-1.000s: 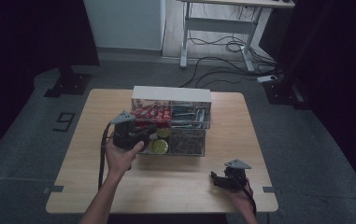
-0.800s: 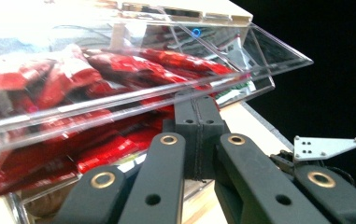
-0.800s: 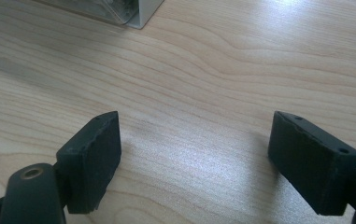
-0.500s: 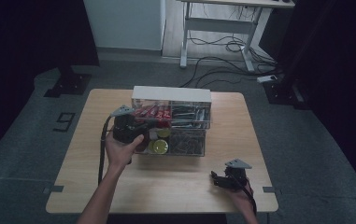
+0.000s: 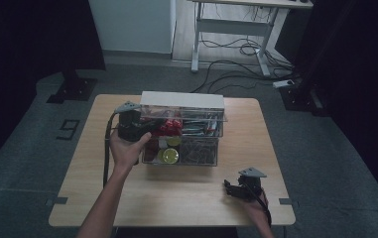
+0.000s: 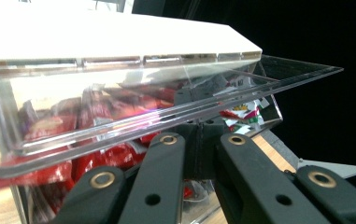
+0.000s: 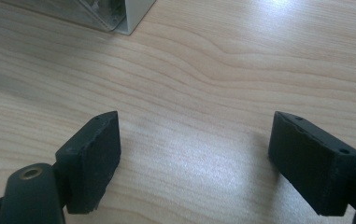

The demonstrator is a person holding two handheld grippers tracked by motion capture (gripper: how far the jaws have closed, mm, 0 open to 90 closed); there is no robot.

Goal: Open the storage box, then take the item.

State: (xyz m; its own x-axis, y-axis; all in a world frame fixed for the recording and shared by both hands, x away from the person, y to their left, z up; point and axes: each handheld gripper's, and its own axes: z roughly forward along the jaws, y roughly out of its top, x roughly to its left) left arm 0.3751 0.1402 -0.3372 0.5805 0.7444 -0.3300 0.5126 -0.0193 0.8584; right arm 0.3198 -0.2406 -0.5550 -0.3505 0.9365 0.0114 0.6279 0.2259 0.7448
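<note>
A clear plastic organiser box (image 5: pixel 182 136) with a white top (image 5: pixel 181 99) stands mid-table. It holds red packets (image 5: pixel 169 126) in an upper bin and a yellow round item (image 5: pixel 169 155) lower down. My left gripper (image 5: pixel 148 131) is at the box's left front, its jaws shut. In the left gripper view its tips (image 6: pixel 199 137) sit just under the front edge of a tilted-up clear lid (image 6: pixel 166 105), with red packets (image 6: pixel 96 114) behind. I cannot tell whether they pinch the lid. My right gripper (image 5: pixel 240 188) rests near the front right of the table, open (image 7: pixel 194 140) over bare wood.
The wooden table (image 5: pixel 276 148) has free room to the right and front of the box. A lower corner of the box (image 7: pixel 119 16) shows in the right gripper view. Beyond the table are a desk frame (image 5: pixel 231 29) and floor cables (image 5: pixel 236 79).
My left gripper has risen a little and shifted towards the back at the box's left end. The right gripper has not moved.
</note>
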